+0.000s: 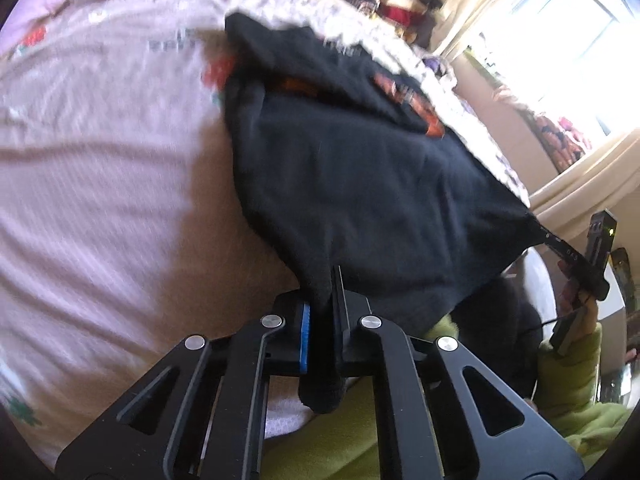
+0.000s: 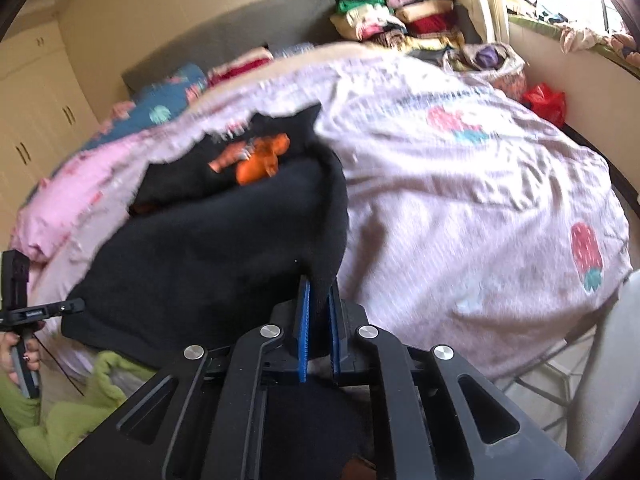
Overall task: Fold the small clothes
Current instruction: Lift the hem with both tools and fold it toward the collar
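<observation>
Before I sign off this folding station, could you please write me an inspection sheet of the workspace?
Surface: bed under a pink strawberry-print cover, rumpled.
Job's things: black garment with orange print, near edge lifted.
Clutter: stacked folded clothes beyond the bed; red bag by the wall.
Grippers: left gripper and right gripper each shut on a garment corner.
Cables: thin dark lead near the right gripper.
Surroundings: bright window, cream wardrobe.
</observation>
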### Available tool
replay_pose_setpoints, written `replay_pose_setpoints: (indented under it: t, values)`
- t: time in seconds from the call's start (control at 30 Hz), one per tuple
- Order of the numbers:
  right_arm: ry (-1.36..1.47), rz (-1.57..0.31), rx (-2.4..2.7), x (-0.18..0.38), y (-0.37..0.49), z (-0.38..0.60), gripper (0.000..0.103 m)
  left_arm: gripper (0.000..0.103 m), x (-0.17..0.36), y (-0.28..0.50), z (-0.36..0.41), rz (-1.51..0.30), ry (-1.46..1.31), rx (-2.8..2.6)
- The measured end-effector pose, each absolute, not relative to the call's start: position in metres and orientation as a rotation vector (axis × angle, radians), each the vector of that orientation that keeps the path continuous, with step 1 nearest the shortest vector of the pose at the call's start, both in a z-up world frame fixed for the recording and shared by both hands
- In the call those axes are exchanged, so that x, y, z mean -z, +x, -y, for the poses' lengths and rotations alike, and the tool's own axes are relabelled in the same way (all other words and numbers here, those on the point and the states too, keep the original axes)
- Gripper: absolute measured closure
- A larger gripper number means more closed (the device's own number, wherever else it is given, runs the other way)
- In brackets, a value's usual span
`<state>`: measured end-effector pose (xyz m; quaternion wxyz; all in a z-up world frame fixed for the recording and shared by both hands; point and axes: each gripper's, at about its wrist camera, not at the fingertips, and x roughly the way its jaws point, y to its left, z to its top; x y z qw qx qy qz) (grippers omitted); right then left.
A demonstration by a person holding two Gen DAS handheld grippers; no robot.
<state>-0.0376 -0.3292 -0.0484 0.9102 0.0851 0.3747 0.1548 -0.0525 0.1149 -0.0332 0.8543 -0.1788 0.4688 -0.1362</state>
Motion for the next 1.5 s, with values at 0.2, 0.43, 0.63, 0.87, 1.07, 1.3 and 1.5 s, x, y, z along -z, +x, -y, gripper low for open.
replay_pose_setpoints:
  t: [0.2, 0.43, 0.63, 0.87, 1.07, 1.3, 1.5]
  values:
    - [0.198, -0.647, -0.318, 0.016, -0.032, 0.323, 0.096, 0.101, 0.000, -0.046, -0.128, -0.872, -0.379, 0.281]
    - [0.149, -0.555, -0.305, -0.012, -0.023, 0.306, 0.096, 0.101, -0.021, -0.031, -0.142, -0.778, -0.398, 0.248]
    - [0.122, -0.515, -0.294, -0.027, -0.010, 0.299, 0.096, 0.101, -0.029, -0.022, -0.153, -0.724, -0.437, 0.227]
    - [0.153, -0.474, -0.258, -0.041, 0.011, 0.305, 0.096, 0.101, -0.035, -0.007, -0.158, -0.685, -0.480, 0.215]
    - [0.183, -0.456, -0.245, -0.044, 0.030, 0.308, 0.096, 0.101, -0.038, 0.005, -0.160, -0.668, -0.511, 0.202]
    - [0.202, -0.459, -0.251, -0.044, 0.052, 0.308, 0.096, 0.101, -0.042, 0.018, -0.163, -0.650, -0.531, 0.190]
    - [0.186, -0.457, -0.239, -0.048, 0.070, 0.303, 0.096, 0.101, -0.050, 0.031, -0.160, -0.619, -0.522, 0.169]
